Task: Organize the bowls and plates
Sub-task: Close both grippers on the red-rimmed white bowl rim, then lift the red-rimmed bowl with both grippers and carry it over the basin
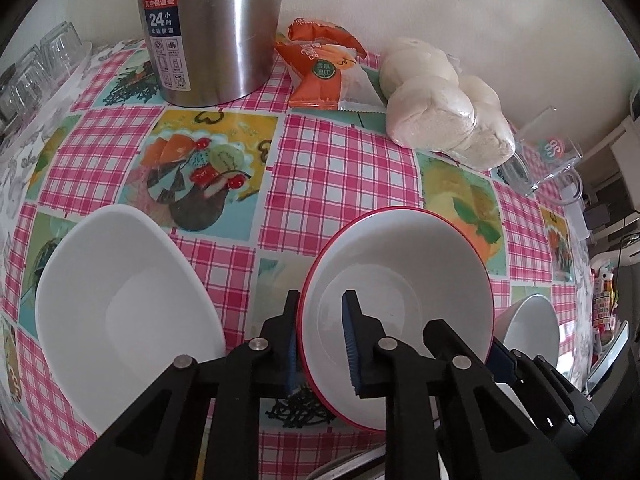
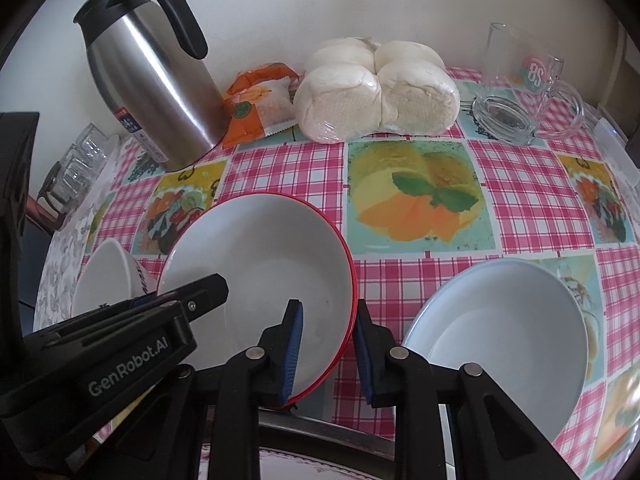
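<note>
A white bowl with a red rim (image 1: 400, 280) (image 2: 260, 264) sits on the checked tablecloth, and both grippers are on it. My left gripper (image 1: 322, 320) straddles its left rim, one blue pad outside and one inside, pressed on the wall. Across the bowl, my right gripper (image 2: 329, 320) clamps the right rim the same way. Each gripper also shows in the other view: the right gripper (image 1: 500, 356) and the left gripper (image 2: 200, 292). A plain white bowl (image 1: 120, 312) (image 2: 108, 276) stands to the left. To the right is a pale grey-blue bowl (image 1: 532, 328) (image 2: 500, 340).
Along the wall stand a steel thermos jug (image 1: 216, 28) (image 2: 152, 80), an orange snack packet (image 1: 324, 68) (image 2: 256, 108), a bag of white buns (image 1: 440, 108) (image 2: 376, 88) and a glass mug (image 1: 548, 152) (image 2: 520, 88). Upturned glasses (image 1: 36, 72) (image 2: 76, 164) stand far left.
</note>
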A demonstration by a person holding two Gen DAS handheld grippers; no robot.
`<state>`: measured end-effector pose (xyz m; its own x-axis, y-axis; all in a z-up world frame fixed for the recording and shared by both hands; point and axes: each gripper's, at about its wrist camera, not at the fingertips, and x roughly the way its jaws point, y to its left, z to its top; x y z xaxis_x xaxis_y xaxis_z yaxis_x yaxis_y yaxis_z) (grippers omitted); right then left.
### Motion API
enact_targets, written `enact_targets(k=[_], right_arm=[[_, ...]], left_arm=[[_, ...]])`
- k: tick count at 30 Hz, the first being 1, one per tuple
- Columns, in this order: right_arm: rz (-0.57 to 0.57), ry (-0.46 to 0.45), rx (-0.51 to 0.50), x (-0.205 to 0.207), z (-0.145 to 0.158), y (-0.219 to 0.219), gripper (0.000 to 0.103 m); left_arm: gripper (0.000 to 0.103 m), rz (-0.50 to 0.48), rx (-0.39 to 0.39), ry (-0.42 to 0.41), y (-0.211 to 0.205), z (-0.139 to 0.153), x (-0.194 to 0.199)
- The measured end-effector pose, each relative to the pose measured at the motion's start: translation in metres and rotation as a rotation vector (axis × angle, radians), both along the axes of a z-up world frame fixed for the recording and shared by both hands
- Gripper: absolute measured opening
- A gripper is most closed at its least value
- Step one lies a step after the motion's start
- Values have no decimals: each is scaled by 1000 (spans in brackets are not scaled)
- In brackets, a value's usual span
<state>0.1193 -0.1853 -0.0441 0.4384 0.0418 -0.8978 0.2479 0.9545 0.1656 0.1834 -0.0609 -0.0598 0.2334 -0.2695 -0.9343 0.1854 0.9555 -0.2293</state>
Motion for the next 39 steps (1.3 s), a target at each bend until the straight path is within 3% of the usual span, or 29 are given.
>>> enact_targets(k=[9,30,39], right_arm=[[-12,0,10,0,2,-2,27],[-37,-85,6,-8,19,-11,27],[-37,-152,-6,-19,47,-10,27]], left_arm=[[19,13,-71,24,11,3,3],[19,-12,-117,-79,3,26,-3],[19,-15,-131,-138,3,66,-9]])
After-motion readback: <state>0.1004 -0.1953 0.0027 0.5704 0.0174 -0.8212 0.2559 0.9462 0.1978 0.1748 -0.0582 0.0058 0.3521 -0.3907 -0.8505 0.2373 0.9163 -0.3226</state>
